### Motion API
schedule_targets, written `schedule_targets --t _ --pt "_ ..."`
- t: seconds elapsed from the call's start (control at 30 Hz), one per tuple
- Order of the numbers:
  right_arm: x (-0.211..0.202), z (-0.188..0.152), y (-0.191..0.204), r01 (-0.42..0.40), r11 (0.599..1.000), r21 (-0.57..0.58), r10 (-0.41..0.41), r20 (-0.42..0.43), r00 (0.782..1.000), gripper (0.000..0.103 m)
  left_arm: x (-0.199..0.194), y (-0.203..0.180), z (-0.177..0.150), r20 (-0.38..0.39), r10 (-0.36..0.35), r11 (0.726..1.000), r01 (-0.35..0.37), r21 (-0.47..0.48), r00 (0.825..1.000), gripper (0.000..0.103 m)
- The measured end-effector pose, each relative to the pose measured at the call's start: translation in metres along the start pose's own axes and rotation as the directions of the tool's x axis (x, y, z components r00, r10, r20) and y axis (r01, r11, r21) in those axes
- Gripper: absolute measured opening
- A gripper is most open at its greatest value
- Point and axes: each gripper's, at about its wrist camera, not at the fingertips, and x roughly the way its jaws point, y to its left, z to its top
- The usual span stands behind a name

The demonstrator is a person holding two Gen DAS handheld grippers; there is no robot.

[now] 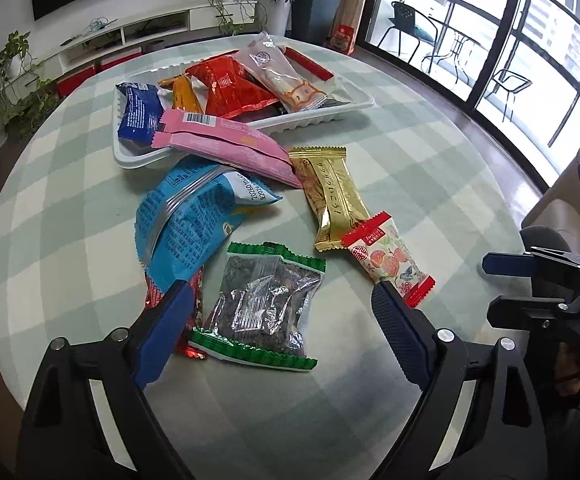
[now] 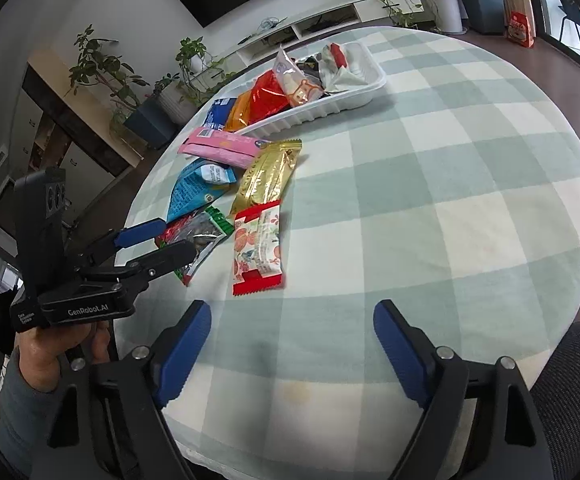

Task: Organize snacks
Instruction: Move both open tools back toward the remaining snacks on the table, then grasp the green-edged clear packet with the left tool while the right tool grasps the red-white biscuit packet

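- The left tool (image 1: 281, 312) is hanging low over the round desk with its green-and-cream checked cloth (image 1: 410, 168), its blue-padded jaws spread wide and gripping nothing.
- A clear plastic packet with green sealed ends and dark contents (image 1: 259, 306) is lying flat on the cloth between those jaws, with the pads apart from it as far as the left wrist view shows.
- A red packet (image 1: 193, 300) is peeking out from under the green-ended one, just beside the left pad.
- A light blue zip-top pouch (image 1: 193, 220) is resting farther in, partly under a long pink wrapper (image 1: 229, 144) that is hanging over the rim of a white ribbed plastic tray (image 1: 330, 116).
- A gold foil bar wrapper (image 1: 334, 200) is lying beside a white floral packet with red ends (image 1: 390, 262), their ends overlapping.
- The tray is holding a dark blue packet (image 1: 139, 114), an orange one (image 1: 183, 96), a red foil bag (image 1: 233, 88) and a pale translucent sleeve (image 1: 281, 76).
- The right tool (image 2: 292, 344) is hovering over bare cloth near the desk's edge, its jaws wide apart and empty, with the floral packet lying ahead of it.
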Motion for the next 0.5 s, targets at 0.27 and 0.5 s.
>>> schedule_targets --t 0.27,0.5 --pt "0.009 -0.001 0.000 0.036 0.999 -0.018 -0.036 -0.018 0.999 0.082 0.019 0.003 0.001 -0.092 -0.005 1.000 0.005 0.004 0.996 0.073" --pt "0.011 -0.001 0.004 0.080 0.995 -0.056 -0.081 -0.017 0.997 0.082 0.022 0.000 0.002 -0.119 -0.009 1.000 0.012 0.019 0.993 0.048"
